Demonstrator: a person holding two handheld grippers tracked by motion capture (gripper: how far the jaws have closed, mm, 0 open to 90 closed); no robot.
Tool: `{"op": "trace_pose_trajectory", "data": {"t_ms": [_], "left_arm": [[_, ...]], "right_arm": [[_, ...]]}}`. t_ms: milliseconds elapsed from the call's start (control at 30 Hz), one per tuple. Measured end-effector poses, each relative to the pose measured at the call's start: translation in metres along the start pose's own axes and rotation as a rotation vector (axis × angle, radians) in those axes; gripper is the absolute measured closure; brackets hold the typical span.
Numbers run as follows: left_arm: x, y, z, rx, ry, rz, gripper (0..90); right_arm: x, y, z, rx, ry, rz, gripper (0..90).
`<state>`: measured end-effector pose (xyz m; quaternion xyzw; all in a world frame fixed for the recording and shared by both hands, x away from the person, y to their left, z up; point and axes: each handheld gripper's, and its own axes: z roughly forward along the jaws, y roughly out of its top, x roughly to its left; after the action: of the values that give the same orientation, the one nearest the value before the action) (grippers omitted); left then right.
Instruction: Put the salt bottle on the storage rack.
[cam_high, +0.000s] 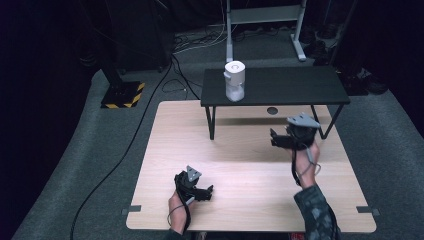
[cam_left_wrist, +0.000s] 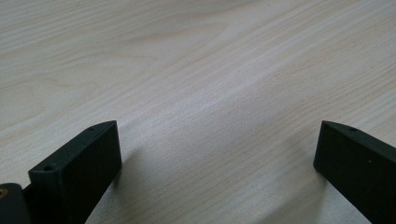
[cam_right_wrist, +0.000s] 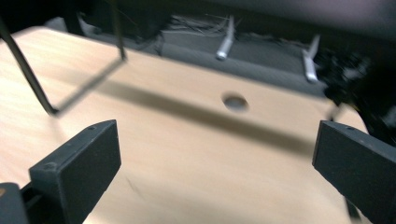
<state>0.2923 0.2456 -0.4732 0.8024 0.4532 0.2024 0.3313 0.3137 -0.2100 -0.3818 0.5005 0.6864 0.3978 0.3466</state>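
Note:
A white cylindrical container (cam_high: 235, 80) stands upright on the left part of a low black shelf (cam_high: 280, 87) at the back of the wooden table (cam_high: 240, 200). My left gripper (cam_high: 206, 191) rests low over the table's near left, jaws pointing right. In the left gripper view it (cam_left_wrist: 217, 154) is open over bare wood, with nothing between the jaws. My right gripper (cam_high: 274, 138) hovers in front of the shelf's right half, jaws pointing left. The right gripper view shows it (cam_right_wrist: 217, 154) open and empty, facing under the shelf.
The shelf's thin black legs (cam_right_wrist: 28, 79) stand on the table, and a round cable hole (cam_right_wrist: 235, 101) lies beneath it. On the grey carpet, cables trail past a yellow-and-black striped base (cam_high: 122, 95). A metal frame (cam_high: 265, 20) stands behind.

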Motion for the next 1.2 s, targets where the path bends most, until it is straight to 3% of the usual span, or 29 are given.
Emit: {"op": "trace_pose_trajectory", "data": {"t_ms": [100, 300, 533, 700, 800, 1200], "left_arm": [[-0.001, 0.0, 0.0, -0.001, 0.002, 0.001, 0.2], [-0.001, 0.0, 0.0, -0.003, 0.004, 0.001, 0.2], [-0.003, 0.0, 0.001, -0.006, 0.009, 0.007, 0.2], [-0.004, 0.0, 0.001, -0.006, 0.012, 0.008, 0.2], [-0.003, 0.001, 0.001, -0.005, 0.011, 0.004, 0.2], [-0.004, 0.0, 0.001, -0.006, 0.012, 0.004, 0.2]], "right_arm": [[-0.004, -0.037, -0.018, 0.033, -0.059, 0.03, 0.0], [-0.007, -0.092, -0.041, 0.137, -0.146, 0.061, 0.0], [-0.022, -0.13, -0.047, 0.237, -0.142, 0.153, 0.0], [-0.025, -0.134, -0.042, 0.287, -0.136, 0.141, 0.0], [-0.028, -0.135, -0.042, 0.276, -0.127, 0.159, 0.0], [-0.037, -0.131, -0.037, 0.316, -0.087, 0.171, 0.8]]}}
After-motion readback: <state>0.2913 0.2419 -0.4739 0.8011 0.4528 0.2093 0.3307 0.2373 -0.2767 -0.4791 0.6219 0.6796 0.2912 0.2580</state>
